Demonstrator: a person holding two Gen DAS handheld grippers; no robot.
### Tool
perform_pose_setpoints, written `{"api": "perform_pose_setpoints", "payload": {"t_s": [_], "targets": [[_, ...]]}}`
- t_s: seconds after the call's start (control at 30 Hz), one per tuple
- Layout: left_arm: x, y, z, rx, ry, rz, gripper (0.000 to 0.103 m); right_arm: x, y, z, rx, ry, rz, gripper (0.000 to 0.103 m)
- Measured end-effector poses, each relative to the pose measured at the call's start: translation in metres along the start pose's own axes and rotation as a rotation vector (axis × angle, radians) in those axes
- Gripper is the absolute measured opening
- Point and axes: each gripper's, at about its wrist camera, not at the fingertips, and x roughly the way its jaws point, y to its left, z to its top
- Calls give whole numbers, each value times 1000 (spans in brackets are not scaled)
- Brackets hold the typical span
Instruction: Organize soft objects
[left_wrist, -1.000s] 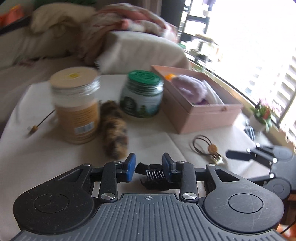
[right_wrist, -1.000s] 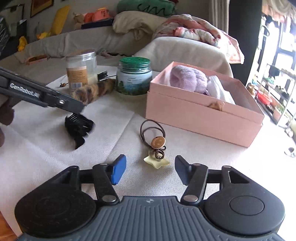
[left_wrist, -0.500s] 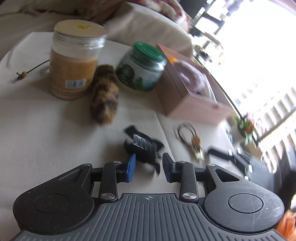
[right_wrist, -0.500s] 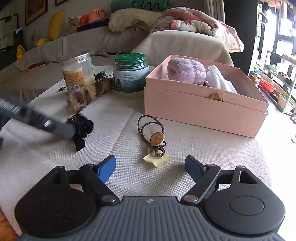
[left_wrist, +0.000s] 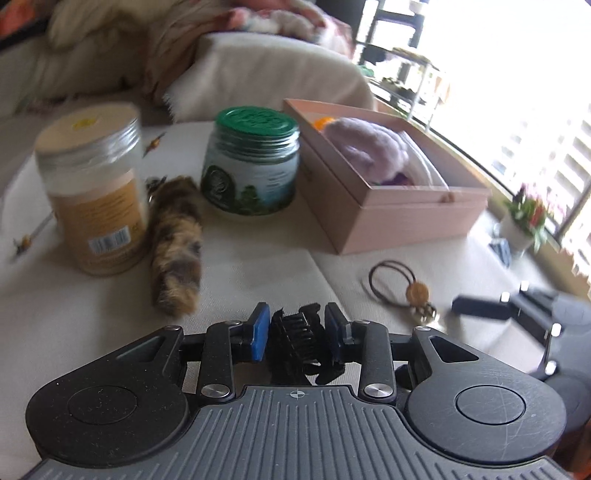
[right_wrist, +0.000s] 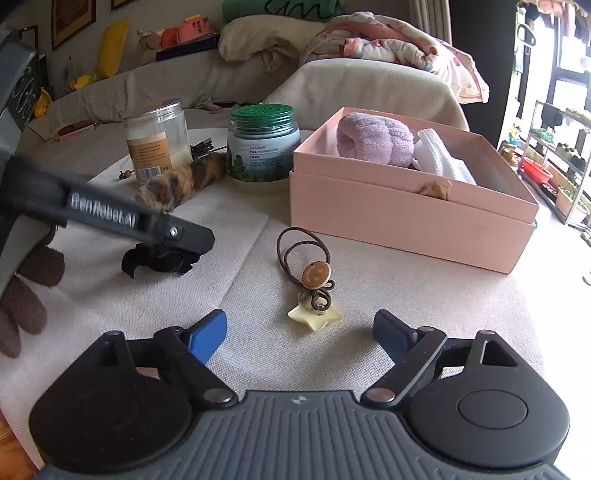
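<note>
My left gripper (left_wrist: 295, 332) is shut on a black hair claw clip (left_wrist: 297, 341), which also shows in the right wrist view (right_wrist: 159, 258) just over the cloth. A furry brown scrunchie (left_wrist: 175, 251) lies between two jars. A brown hair tie with a button and star charm (right_wrist: 312, 280) lies in front of my right gripper (right_wrist: 301, 332), which is open and empty. The pink box (right_wrist: 406, 218) holds a purple plush (right_wrist: 373, 138) and a white cloth (right_wrist: 441, 157).
A clear jar with an orange label (left_wrist: 94, 192) and a green-lidded jar (left_wrist: 251, 162) stand at the back of the cloth-covered table (right_wrist: 369, 266). A sofa with blankets (right_wrist: 369, 44) lies behind. A potted plant (left_wrist: 524, 221) stands to the right.
My left gripper dropped to the claw clip, closed on it and now holds it. My right gripper has opened wider and stayed in place.
</note>
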Motion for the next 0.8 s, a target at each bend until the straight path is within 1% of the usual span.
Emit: {"api": "perform_pose_setpoints", "payload": {"t_s": [0.03, 0.1, 0.13, 0.2, 0.27, 0.37, 0.47, 0.57, 0.63, 0.73, 0.77, 0.8], "targets": [[-1, -2, -1, 18, -3, 2, 37, 1, 0, 0, -4, 5, 11, 93], [-8, -3, -4, 30, -10, -3, 36, 4, 0, 2, -20, 20, 34, 101], [-13, -3, -5, 32, -23, -9, 36, 5, 1, 3, -34, 31, 46, 103], [-27, -5, -6, 50, -58, -14, 36, 6, 1, 4, -52, 42, 56, 103], [-39, -7, -7, 64, -75, -12, 36, 6, 1, 4, -58, 46, 62, 103], [-47, -3, -13, 48, -62, -9, 36, 6, 2, 3, -61, 45, 59, 103], [-43, 5, -16, 5, -46, -7, 36, 5, 1, 3, -61, 41, 61, 103], [-37, 8, -15, -21, -44, -22, 36, 5, 2, 2, -62, 38, 61, 103], [-33, 5, -14, -14, -48, -36, 36, 4, 2, 2, -61, 38, 59, 103], [-23, -2, -16, 21, -30, -16, 36, 3, 3, 2, -61, 33, 54, 102], [-21, -3, -17, 31, -30, -5, 40, 2, 3, 1, -61, 29, 51, 98], [-19, -3, -18, 30, -24, 0, 41, 0, 3, 1, -62, 18, 46, 95]]}}
